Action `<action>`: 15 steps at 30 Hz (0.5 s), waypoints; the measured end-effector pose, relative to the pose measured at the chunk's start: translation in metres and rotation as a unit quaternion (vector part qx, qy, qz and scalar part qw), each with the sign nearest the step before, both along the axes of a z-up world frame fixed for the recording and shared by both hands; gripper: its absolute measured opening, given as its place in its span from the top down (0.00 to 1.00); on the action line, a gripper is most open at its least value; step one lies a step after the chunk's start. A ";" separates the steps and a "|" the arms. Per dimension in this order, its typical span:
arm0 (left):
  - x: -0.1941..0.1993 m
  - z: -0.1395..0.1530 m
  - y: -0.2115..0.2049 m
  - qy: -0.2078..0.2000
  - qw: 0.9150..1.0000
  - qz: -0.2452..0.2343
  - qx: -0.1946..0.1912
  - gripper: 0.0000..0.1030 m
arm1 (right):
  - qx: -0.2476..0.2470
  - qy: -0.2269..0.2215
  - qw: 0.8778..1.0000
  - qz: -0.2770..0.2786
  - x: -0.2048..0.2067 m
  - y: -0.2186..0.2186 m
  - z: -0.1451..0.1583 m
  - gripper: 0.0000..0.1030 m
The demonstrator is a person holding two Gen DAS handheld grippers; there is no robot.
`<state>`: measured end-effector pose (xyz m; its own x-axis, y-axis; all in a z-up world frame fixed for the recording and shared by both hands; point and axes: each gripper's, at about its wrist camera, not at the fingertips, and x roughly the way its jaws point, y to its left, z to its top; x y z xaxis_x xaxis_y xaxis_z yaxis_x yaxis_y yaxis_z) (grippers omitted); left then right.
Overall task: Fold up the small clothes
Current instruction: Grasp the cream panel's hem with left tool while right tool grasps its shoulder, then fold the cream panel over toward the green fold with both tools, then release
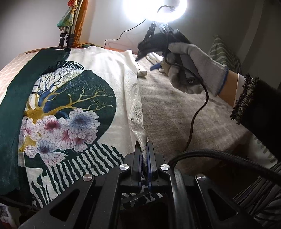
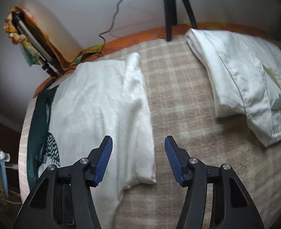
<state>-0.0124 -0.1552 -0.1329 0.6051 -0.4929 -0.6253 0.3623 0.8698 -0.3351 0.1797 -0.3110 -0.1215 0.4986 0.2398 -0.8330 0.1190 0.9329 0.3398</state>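
Printed shirt (image 1: 73, 103) lies spread on the blanket-covered table (image 1: 188, 110), its right edge folded up in a ridge. We see the left hand-held gripper (image 1: 145, 158) clamped tight on that cream edge near the hem. Right hand-held gripper (image 2: 138, 160) hangs wide apart, holding nothing, above the shirt's folded edge (image 2: 138, 103). Second white garment (image 2: 245, 87) lies well apart, far right.
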 end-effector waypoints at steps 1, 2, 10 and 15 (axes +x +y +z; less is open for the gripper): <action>0.001 -0.001 -0.001 0.002 1.000 -0.002 -0.001 0.99 | 0.009 0.008 1.000 -0.011 -0.002 -0.007 -0.006 0.44; 0.001 -0.002 -0.001 0.004 1.000 -0.003 -0.002 0.99 | 0.019 0.014 1.000 -0.017 -0.003 -0.011 -0.010 0.45; -0.003 -0.002 -0.006 0.001 1.000 -0.003 0.001 0.99 | 0.077 0.024 0.997 0.019 0.005 0.007 -0.017 0.97; -0.003 -0.003 0.006 0.011 1.000 0.011 -0.015 0.99 | 0.048 -0.015 0.998 0.036 0.008 0.034 0.011 0.99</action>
<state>-0.0156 -0.1495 -0.1356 0.6015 -0.4983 -0.6244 0.3356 0.8669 -0.3685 0.1872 -0.2773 -0.1106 0.5016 0.3548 -0.7890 0.0408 0.9013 0.4313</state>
